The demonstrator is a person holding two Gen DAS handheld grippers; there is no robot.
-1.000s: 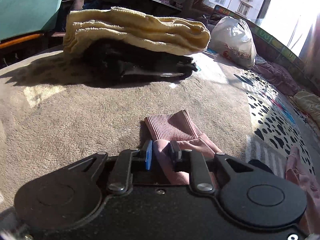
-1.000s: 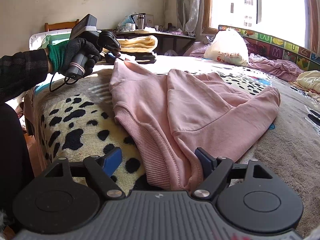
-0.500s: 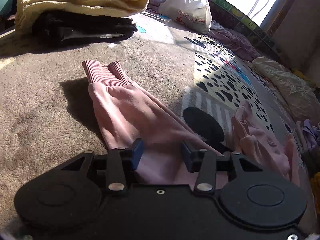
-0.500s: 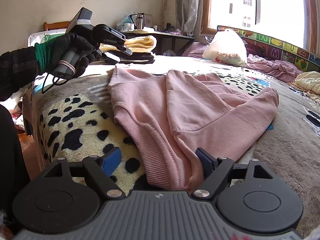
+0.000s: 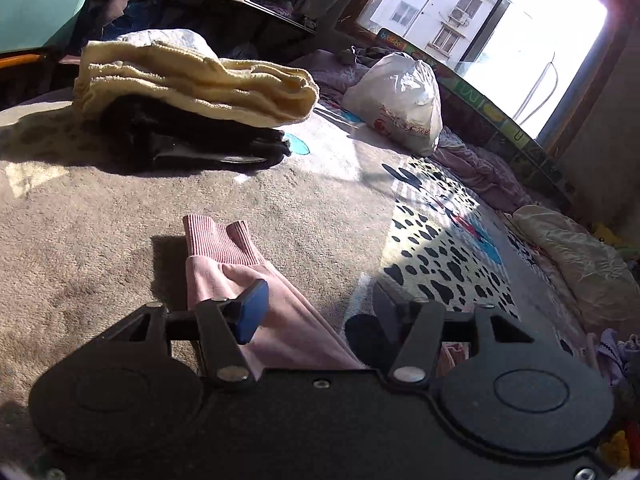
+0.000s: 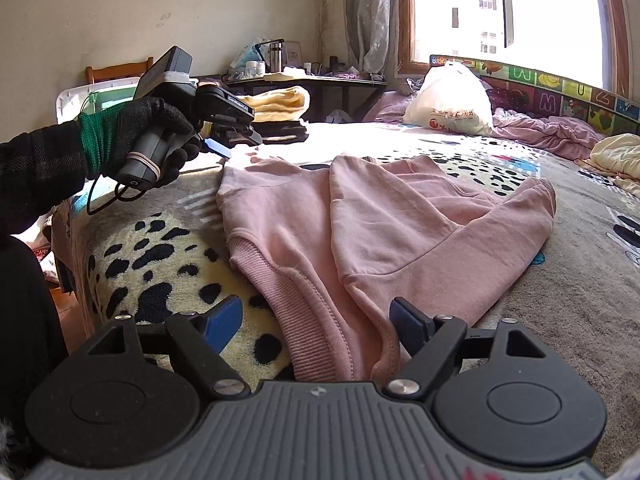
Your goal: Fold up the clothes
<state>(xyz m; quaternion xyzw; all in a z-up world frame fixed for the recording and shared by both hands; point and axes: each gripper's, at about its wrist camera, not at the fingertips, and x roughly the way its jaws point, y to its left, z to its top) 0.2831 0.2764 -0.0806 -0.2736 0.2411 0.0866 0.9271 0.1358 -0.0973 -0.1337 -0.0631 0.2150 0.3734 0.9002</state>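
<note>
The left gripper [image 5: 316, 312] has its jaws opening over the pink sweatshirt's sleeve [image 5: 256, 280], gripping nothing. The pink sweatshirt [image 6: 384, 232] lies partly folded on the spotted blanket [image 6: 160, 264]. The right gripper [image 6: 316, 324] stands wide apart astride its ribbed hem [image 6: 304, 320], pads clear

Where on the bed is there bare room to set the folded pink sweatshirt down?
Free: the tan blanket between the pink sweatshirt cuff and the yellow-and-black folded stack, and the spotted patch left of the hem. Crowded: the window side, with the white bag and rumpled purple bedding.
</note>
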